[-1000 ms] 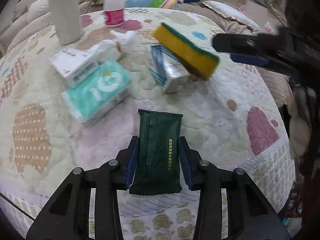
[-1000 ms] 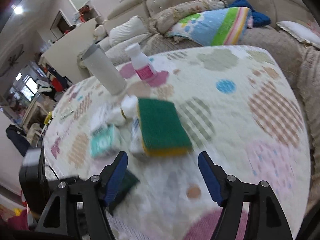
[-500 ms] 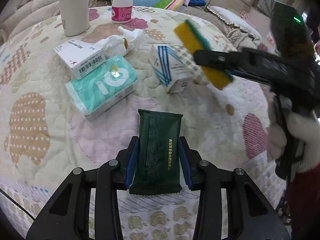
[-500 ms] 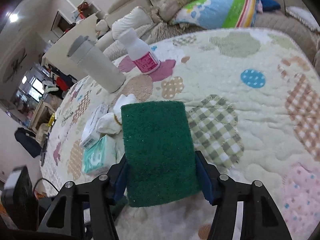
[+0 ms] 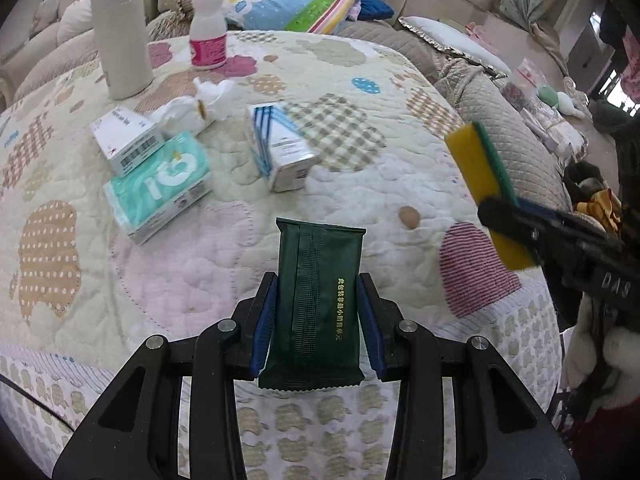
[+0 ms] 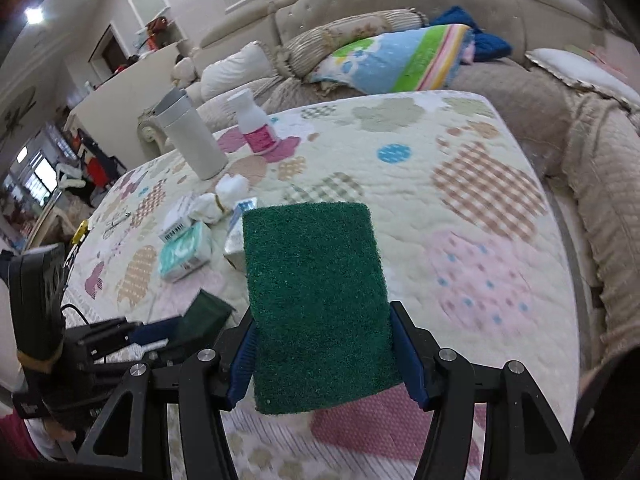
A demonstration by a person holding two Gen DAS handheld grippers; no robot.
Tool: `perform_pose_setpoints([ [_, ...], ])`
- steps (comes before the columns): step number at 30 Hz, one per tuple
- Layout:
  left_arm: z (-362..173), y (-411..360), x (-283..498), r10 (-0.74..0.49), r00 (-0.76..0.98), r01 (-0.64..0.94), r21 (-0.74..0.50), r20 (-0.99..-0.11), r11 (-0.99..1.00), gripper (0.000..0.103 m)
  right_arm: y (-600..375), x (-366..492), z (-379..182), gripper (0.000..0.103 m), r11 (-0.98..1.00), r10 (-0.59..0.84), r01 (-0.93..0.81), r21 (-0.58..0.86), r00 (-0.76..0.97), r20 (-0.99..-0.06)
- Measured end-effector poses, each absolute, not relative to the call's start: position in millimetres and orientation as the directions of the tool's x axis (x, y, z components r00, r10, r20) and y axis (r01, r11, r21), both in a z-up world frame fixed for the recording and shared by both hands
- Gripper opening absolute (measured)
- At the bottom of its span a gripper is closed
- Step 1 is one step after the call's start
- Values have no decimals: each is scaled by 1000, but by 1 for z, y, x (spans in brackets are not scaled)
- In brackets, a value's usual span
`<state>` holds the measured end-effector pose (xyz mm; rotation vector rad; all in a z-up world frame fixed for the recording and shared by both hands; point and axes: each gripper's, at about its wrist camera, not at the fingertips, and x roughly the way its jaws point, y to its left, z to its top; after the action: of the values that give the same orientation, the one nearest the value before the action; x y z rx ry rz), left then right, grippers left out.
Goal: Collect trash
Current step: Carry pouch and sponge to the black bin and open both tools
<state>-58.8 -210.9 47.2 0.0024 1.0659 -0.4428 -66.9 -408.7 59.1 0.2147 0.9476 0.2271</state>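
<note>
My left gripper (image 5: 318,322) is shut on a dark green wrapper (image 5: 318,304) with gold print and holds it over the near edge of the quilted table (image 5: 360,168). My right gripper (image 6: 324,354) is shut on a yellow sponge with a green scouring face (image 6: 316,300) and holds it above the table's near right side. The sponge also shows at the right in the left wrist view (image 5: 486,188). The wrapper shows at the lower left in the right wrist view (image 6: 202,316). On the table lie a crumpled white tissue (image 5: 192,106), a blue-striped small box (image 5: 280,146), a teal tissue pack (image 5: 158,186) and a white barcode box (image 5: 126,138).
A tall white tumbler (image 5: 120,36) and a white bottle with a pink label (image 5: 208,36) stand at the table's far side. A sofa with pillows (image 6: 384,56) runs behind the table and along its right side.
My right gripper closed on the sponge, lifted it off the blue-striped box and carried it right and toward the near edge. My left gripper kept hold of the wrapper.
</note>
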Motion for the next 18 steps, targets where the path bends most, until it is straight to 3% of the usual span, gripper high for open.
perform_pose_setpoints([
  [18, 69, -280, -84, -371, 411, 445, -172, -833, 879, 37, -467, -130, 63, 60, 957, 218, 22, 291, 607, -764],
])
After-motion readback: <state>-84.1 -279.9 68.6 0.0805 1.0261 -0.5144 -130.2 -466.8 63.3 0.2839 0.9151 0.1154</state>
